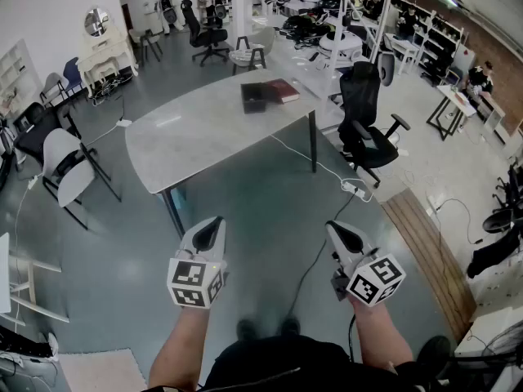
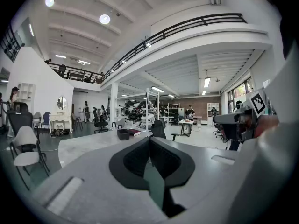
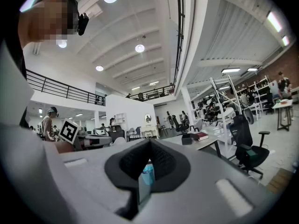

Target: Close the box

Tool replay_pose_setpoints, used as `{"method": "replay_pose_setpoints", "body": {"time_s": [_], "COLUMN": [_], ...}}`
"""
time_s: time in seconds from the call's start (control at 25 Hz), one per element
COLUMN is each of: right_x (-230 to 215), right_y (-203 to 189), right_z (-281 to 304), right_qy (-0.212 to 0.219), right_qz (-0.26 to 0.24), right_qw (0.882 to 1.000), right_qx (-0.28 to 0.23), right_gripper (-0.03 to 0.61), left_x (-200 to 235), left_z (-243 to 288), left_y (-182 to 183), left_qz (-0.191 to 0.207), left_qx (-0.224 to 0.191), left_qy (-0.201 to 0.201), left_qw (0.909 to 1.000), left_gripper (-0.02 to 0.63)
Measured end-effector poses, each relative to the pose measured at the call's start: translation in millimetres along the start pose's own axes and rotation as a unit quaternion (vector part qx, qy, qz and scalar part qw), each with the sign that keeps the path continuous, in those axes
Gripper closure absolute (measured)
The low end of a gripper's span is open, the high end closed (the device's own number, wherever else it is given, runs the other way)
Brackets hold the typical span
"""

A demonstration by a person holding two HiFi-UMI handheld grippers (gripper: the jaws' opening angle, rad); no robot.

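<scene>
The box is a small dark case lying open at the far end of the grey table, with its red lid laid out to the right. It appears small in the left gripper view and in the right gripper view. I stand a few steps short of the table. My left gripper and right gripper are held side by side at waist height, pointing toward the table. Both are shut, with nothing between the jaws, in the left gripper view and the right gripper view.
A black office chair stands right of the table and a white chair to its left. A cable runs over the grey floor from a power strip. Wooden flooring lies at the right.
</scene>
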State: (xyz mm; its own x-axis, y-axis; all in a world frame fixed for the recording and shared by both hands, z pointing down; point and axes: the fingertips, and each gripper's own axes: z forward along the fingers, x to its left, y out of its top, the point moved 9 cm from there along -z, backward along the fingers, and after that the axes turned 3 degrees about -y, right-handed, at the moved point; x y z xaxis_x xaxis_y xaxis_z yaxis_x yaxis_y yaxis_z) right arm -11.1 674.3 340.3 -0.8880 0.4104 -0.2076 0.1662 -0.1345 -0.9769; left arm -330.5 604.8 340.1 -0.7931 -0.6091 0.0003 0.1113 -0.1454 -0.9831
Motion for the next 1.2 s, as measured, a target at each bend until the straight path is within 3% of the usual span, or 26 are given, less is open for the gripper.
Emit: {"method": "replay_pose_setpoints", "body": {"time_s": [0.48, 0.84, 1.2], "right_x": [-46, -89, -105], "right_y": [-8, -13, -24], "right_z": [-33, -67, -65], "right_qy": [-0.007, 0.014, 0.020], "right_qz": [0.003, 0.032, 0.035], "right_qw": [1.000, 0.999, 0.998], "right_qx": [0.005, 0.017, 0.040], "right_gripper": [0.579, 0.578, 0.577], "left_x": [-45, -93, -101], "left_z": [23, 31, 45], "left_y": [5, 2, -7], "left_qz": [-0.005, -0.012, -0.026], "left_qx": [0.023, 0.027, 0.028], "left_qy": [-0.017, 0.009, 0.019], "left_qw": [0.9996, 0.9995, 0.9991], "left_gripper": [0.602, 0.603, 0.603]}}
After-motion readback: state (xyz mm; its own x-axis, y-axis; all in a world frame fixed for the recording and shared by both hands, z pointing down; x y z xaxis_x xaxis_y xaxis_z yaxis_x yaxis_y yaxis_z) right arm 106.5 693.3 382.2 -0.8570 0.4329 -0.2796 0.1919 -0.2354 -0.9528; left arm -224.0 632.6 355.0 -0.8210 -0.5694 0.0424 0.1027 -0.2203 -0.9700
